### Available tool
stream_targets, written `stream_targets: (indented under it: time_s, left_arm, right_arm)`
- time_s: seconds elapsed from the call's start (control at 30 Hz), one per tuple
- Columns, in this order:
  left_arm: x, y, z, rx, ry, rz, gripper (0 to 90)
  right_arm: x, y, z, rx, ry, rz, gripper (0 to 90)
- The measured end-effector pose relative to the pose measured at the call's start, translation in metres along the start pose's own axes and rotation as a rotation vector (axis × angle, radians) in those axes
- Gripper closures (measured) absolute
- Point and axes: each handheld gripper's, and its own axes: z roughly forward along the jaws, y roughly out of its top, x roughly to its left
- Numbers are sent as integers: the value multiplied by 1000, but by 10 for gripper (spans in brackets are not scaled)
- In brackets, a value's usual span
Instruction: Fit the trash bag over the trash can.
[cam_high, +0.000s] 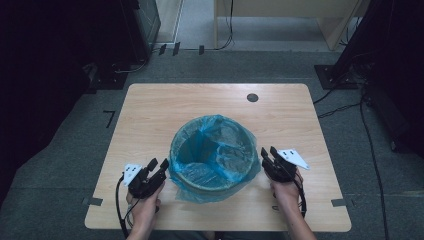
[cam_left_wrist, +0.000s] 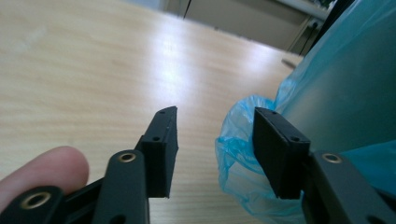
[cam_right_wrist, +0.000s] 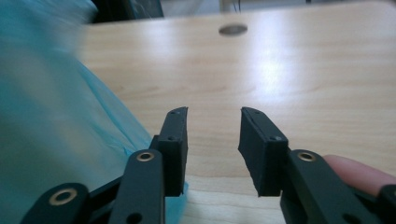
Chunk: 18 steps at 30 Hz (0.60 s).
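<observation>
Down at the near left of the wooden table (cam_high: 150, 107), the left gripper (cam_high: 159, 168) sits in the person's left hand (cam_high: 144, 206), its 2 jaws spread apart and holding nothing. In the left gripper view the right-hand jaw lies against a bunched fold of the blue bag (cam_left_wrist: 243, 154), while the other jaw stands over bare wood; a fingertip (cam_left_wrist: 44, 170) shows at the near left edge. In the middle of the table stands a round bin (cam_high: 212, 172) lined with the blue plastic bag (cam_high: 220, 135), whose edge is folded over the rim and hangs loosely down the outside, reaching the tabletop on the near side. A small dark round hole (cam_high: 252, 97) marks the far part of the table, right of centre. Just beside the bin's right side, the right gripper (cam_high: 269, 152) is held in the right hand (cam_high: 286, 192), its 2 jaws also spread and empty. In the right gripper view the bag (cam_right_wrist: 56, 121) fills the left, just beside the left-hand jaw, with bare wood between the jaws.
</observation>
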Motion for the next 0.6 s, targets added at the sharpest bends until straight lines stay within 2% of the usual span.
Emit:
stream_targets:
  time_s: [0.1,0.13,0.17,0.3,0.37,0.47,0.5,0.53,0.6]
  left_arm:
    - [-1,3,-14,-52,-17,35,489]
    - [-1,4,-19,-68,-25,45,489]
    - [-2,4,-23,-86,-37,48,489]
    - [-5,7,-35,-136,-82,44,478]
    - [-10,6,-37,-154,-95,64,473]
    - [-22,3,-37,-189,-63,113,464]
    - [-25,2,-36,-203,-61,111,464]
    - [-28,1,-35,-213,-67,106,465]
    - [-34,0,-32,-218,-97,107,466]
  right_arm:
    - [-2,2,-20,-66,56,-37,577]
    - [-1,4,-35,-105,87,-62,557]
    - [-1,4,-35,-105,87,-62,557]
    - [2,8,-64,-191,193,-84,526]
    - [4,8,-73,-223,230,-96,494]
    - [9,5,-81,-277,277,-110,369]
    - [14,2,-84,-314,268,-113,317]
    - [16,0,-86,-336,269,-113,284]
    - [23,-3,-88,-360,326,-109,232]
